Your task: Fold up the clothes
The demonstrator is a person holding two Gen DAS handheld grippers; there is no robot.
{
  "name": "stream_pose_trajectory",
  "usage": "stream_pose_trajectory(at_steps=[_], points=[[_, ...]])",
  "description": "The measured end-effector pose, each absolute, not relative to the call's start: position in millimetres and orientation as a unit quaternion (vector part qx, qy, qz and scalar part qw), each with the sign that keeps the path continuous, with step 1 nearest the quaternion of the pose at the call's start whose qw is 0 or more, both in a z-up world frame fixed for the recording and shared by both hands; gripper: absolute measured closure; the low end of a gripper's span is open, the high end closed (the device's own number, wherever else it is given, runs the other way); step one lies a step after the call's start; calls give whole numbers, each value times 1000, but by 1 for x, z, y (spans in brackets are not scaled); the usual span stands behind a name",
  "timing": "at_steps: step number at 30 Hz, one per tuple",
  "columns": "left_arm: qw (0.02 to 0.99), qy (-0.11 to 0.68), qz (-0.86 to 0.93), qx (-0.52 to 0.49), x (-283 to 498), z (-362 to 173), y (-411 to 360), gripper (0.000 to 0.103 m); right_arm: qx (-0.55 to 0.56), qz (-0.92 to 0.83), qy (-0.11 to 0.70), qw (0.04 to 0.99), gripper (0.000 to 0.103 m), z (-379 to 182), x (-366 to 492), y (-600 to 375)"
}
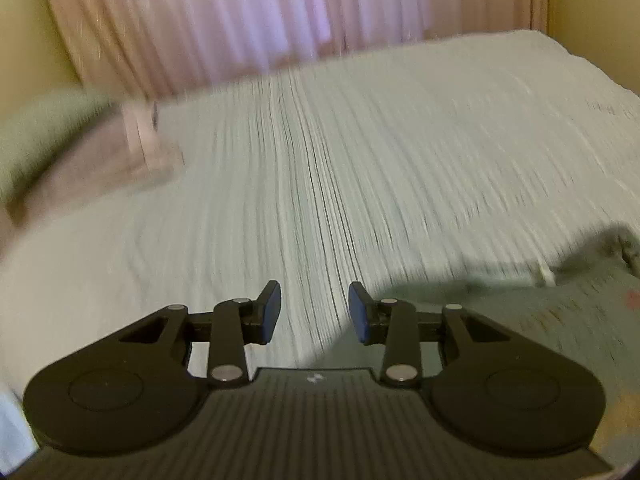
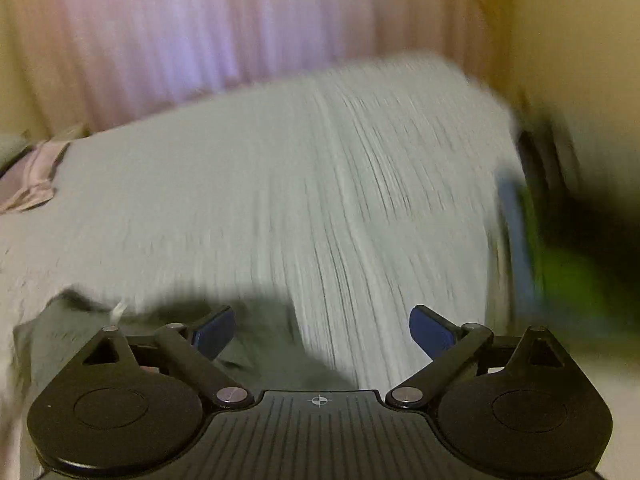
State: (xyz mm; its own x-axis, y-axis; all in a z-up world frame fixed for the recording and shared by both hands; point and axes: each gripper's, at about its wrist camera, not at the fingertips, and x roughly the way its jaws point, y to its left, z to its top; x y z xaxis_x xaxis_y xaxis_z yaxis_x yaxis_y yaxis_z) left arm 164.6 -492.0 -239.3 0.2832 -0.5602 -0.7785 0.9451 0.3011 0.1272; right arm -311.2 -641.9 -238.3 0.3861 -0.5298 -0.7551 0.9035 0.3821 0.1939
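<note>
A grey-green garment (image 1: pixel 540 320) lies on the bed at the lower right of the left wrist view, with a white tag (image 1: pixel 546 274) at its far edge. My left gripper (image 1: pixel 314 312) hangs open just left of it, nothing between its blue pads. In the right wrist view the same garment (image 2: pixel 120 344) lies at the lower left, under the left finger (image 2: pixel 214 332). My right gripper (image 2: pixel 322 334) is wide open and empty above the bed. Both views are motion-blurred.
The bed (image 1: pixel 360 160) has a pale ribbed cover. A pinkish folded cloth (image 1: pixel 120 160) and a green pillow (image 1: pixel 36 136) lie at its left. Pink curtains (image 1: pixel 240 20) hang behind. Blurred green and blue things (image 2: pixel 560 256) stand past the bed's right edge.
</note>
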Motion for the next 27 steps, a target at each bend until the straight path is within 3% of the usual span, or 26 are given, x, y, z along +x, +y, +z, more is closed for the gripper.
stream_pose_trajectory(at_steps=[4, 7, 12, 16, 18, 22, 26, 27], points=[[719, 425, -491, 248, 177, -283, -381, 70, 409, -443, 292, 742, 6, -297, -395, -573], [703, 495, -466, 208, 145, -300, -292, 71, 478, -438, 284, 707, 6, -322, -447, -520], [659, 600, -441, 107, 93, -317, -181, 68, 558, -406, 249, 680, 6, -319, -504, -454], [650, 620, -439, 32, 60, -329, -152, 50, 590, -377, 221, 679, 7, -326, -513, -434], [656, 616, -437, 24, 52, -334, -148, 50, 597, -366, 215, 681, 16, -336, -516, -436], [657, 609, -444, 9, 43, -341, -139, 50, 594, -344, 199, 699, 17, -347, -513, -437], [648, 615, -449, 16, 39, -356, -145, 67, 591, -329, 193, 711, 18, -355, -501, -440], [641, 619, -454, 14, 40, -357, -145, 82, 590, -327, 196, 711, 24, -357, -498, -440]])
